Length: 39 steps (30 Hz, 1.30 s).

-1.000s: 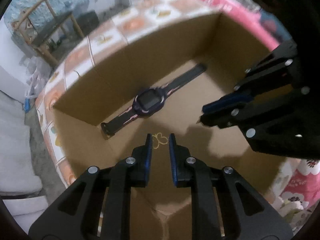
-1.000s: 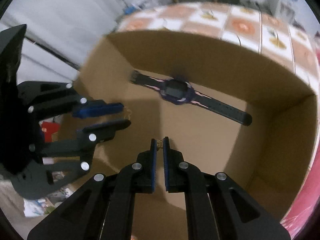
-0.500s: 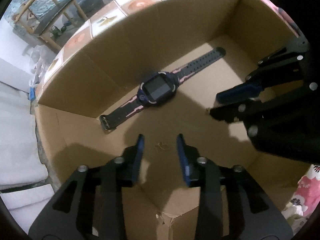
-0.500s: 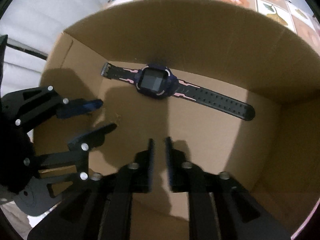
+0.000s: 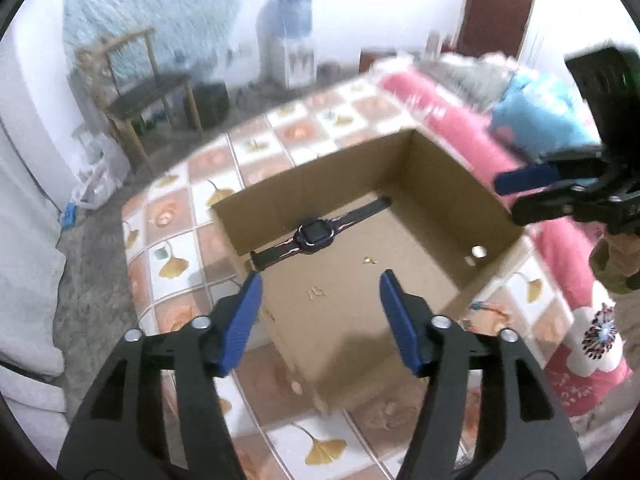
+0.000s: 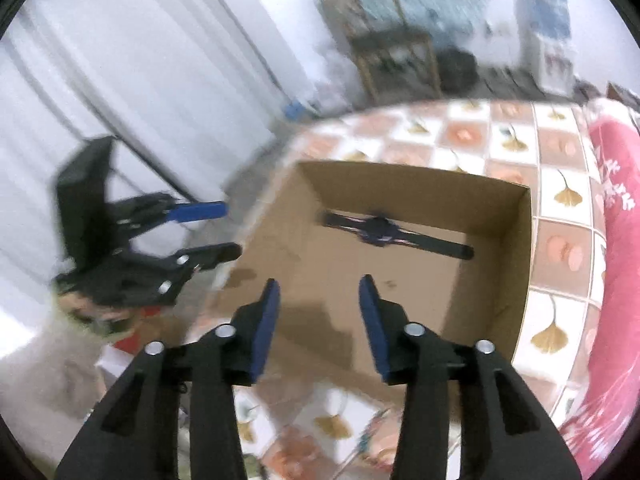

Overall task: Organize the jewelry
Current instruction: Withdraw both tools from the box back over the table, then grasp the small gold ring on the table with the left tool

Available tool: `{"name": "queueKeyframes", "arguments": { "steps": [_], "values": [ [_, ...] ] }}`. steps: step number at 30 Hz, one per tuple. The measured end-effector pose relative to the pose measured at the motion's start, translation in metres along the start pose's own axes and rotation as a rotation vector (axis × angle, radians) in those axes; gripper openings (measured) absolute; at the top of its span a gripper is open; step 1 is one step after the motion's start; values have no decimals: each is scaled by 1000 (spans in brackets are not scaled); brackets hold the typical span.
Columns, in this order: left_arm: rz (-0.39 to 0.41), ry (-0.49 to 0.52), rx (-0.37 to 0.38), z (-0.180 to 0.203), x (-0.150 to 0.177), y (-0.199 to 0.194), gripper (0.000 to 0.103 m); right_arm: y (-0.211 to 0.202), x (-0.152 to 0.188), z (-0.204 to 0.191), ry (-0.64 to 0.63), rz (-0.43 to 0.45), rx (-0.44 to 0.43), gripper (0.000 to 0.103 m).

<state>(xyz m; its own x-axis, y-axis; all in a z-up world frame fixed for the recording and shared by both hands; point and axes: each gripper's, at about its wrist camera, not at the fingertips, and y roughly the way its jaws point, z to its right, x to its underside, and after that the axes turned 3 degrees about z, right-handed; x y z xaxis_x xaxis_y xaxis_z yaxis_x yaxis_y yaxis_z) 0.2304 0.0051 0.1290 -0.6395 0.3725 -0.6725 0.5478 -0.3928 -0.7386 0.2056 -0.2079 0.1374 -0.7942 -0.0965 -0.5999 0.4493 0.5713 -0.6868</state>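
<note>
Down on the floor of the open cardboard box (image 5: 452,168) lie two small gold earrings (image 5: 370,259), apart from each other, near a dark smartwatch (image 5: 314,235) stretched along the far wall. Above the box's near edge the left gripper (image 5: 320,284) hangs with its blue fingers (image 5: 240,320) spreading wider, nothing between them. To its right, the right gripper (image 6: 318,288) is likewise opening and empty. Under the box is a table (image 5: 176,216) with a ginkgo-leaf tile cloth.
</note>
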Motion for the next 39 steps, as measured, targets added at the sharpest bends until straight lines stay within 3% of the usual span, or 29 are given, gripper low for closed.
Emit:
{"name": "queueKeyframes", "arguments": {
  "steps": [3, 8, 11, 15, 18, 22, 29, 33, 39],
  "values": [
    [46, -29, -25, -3, 37, -19, 66, -7, 41, -10, -4, 12, -31, 44],
    [4, -67, -119, 12, 114, -13, 66, 28, 116, -9, 93, -67, 27, 44],
    [-23, -90, -111, 30, 155, 2, 66, 56, 147, -3, 181, -121, 37, 44],
    [-43, -89, -71, 55, 183, 18, 66, 85, 167, -2, 202, -153, 103, 44],
    [-42, -66, -45, 69, 192, 26, 66, 99, 170, -10, 166, -136, 147, 44],
    [-27, 4, -67, 81, 191, 38, 66, 112, 168, -15, 132, -123, 180, 44],
    [-36, 7, -78, 77, 194, 49, 64, 129, 162, -21, 56, -113, 229, 37],
    [-25, 11, -98, 73, 192, 50, 56, 136, 161, -25, 19, -107, 242, 35],
    [-51, 13, -102, 60, 187, 63, 33, 139, 161, -24, -3, -112, 253, 35]
  ]
}}
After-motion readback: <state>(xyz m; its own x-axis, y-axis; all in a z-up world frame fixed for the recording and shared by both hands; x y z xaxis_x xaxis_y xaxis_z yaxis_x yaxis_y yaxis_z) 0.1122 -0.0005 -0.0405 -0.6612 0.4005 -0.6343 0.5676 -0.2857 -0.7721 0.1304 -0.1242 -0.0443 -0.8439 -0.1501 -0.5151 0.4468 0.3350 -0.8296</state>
